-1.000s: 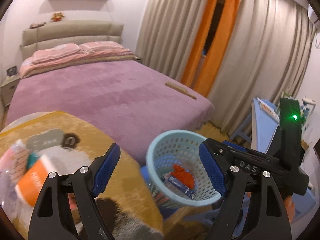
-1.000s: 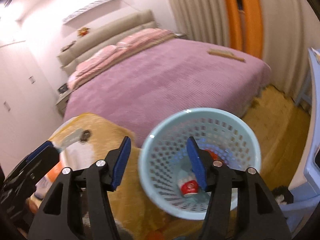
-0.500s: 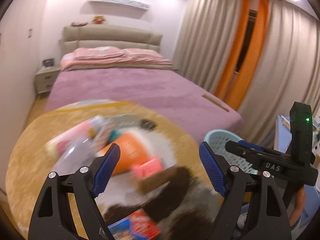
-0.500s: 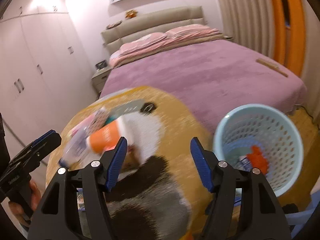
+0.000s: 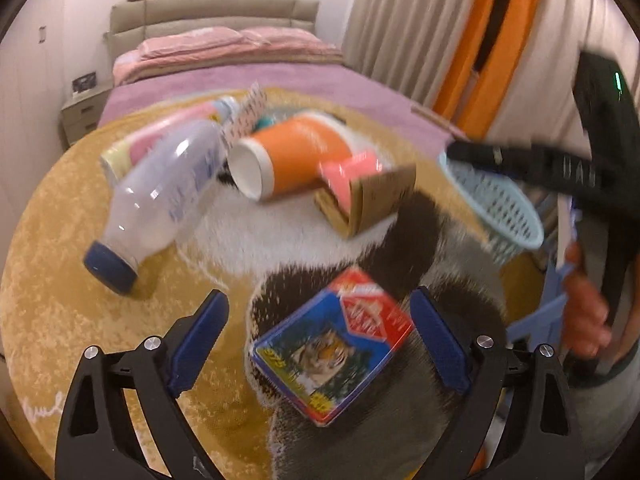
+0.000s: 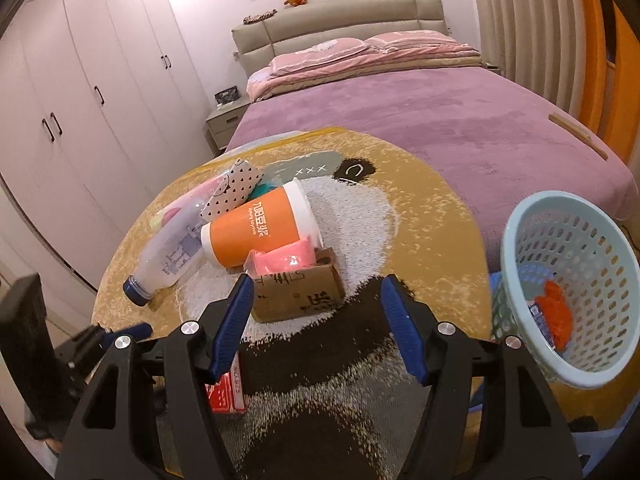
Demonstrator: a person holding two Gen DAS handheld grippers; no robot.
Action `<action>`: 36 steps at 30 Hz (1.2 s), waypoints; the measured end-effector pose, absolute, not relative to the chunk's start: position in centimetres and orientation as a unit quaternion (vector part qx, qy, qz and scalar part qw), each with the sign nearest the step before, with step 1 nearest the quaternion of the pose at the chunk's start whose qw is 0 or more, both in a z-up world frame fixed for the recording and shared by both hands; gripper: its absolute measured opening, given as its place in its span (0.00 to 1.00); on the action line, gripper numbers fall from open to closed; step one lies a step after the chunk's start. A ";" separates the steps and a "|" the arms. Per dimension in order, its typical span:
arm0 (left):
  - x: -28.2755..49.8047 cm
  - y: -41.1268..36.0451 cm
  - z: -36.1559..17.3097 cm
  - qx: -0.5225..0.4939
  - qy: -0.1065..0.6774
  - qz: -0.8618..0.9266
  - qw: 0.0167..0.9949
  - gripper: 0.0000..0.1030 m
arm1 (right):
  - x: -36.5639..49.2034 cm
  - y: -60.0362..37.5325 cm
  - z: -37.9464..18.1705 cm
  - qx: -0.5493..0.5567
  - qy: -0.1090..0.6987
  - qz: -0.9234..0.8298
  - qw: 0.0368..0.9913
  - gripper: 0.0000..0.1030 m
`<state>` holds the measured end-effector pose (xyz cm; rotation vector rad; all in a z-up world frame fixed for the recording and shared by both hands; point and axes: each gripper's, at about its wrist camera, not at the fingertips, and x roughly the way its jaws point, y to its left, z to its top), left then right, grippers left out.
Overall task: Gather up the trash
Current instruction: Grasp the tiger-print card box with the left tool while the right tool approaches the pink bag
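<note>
Trash lies on a round yellow panda rug (image 5: 48,280) (image 6: 432,216). A blue and red tiger box (image 5: 334,346) lies between the fingers of my open left gripper (image 5: 320,344), not gripped. Beyond it lie a clear bottle with a blue cap (image 5: 160,196) (image 6: 168,256), an orange cup (image 5: 296,156) (image 6: 260,228), a pink pack (image 5: 350,168) (image 6: 280,260) and a brown carton (image 5: 376,200) (image 6: 298,294). My open right gripper (image 6: 316,324) hovers just before the carton. The light blue basket (image 6: 576,280) (image 5: 500,200), holding some trash, is at the right.
A purple bed (image 6: 440,112) stands behind the rug. White wardrobes (image 6: 80,100) line the left wall. Curtains (image 5: 440,20) hang at the right. The red box (image 6: 226,392) also shows beside my right gripper's left finger.
Both grippers swung away from the basket to the left and down over the rug. The tiger box has come between my left fingers; the carton now lies ahead of my right gripper.
</note>
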<state>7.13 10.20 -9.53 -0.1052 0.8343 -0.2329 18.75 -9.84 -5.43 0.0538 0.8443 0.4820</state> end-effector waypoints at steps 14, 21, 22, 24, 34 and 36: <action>6.5 8.2 -11.4 0.033 0.427 -0.127 0.895 0.86 | 22.4 -6.1 -7.5 -0.001 0.436 0.243 0.867 0.72; 6.3 8.1 -10.9 0.031 0.418 -0.126 0.899 0.76 | 23.2 -5.1 -9.2 0.006 0.459 0.224 0.860 0.72; 6.2 8.2 -10.9 0.027 0.419 -0.123 0.899 0.74 | 23.2 -5.0 -9.2 0.002 0.458 0.223 0.860 0.72; 6.1 8.5 -10.8 0.021 0.419 -0.122 0.900 0.71 | 23.3 -4.7 -9.2 -0.004 0.454 0.224 0.863 0.72; 6.9 11.8 -10.4 -0.057 0.420 -0.129 0.897 0.41 | 22.7 -4.5 -10.2 -0.033 0.465 0.232 0.854 0.70; 6.7 11.6 -10.4 -0.054 0.420 -0.134 0.896 0.50 | 22.0 -4.7 -10.3 -0.039 0.466 0.239 0.851 0.70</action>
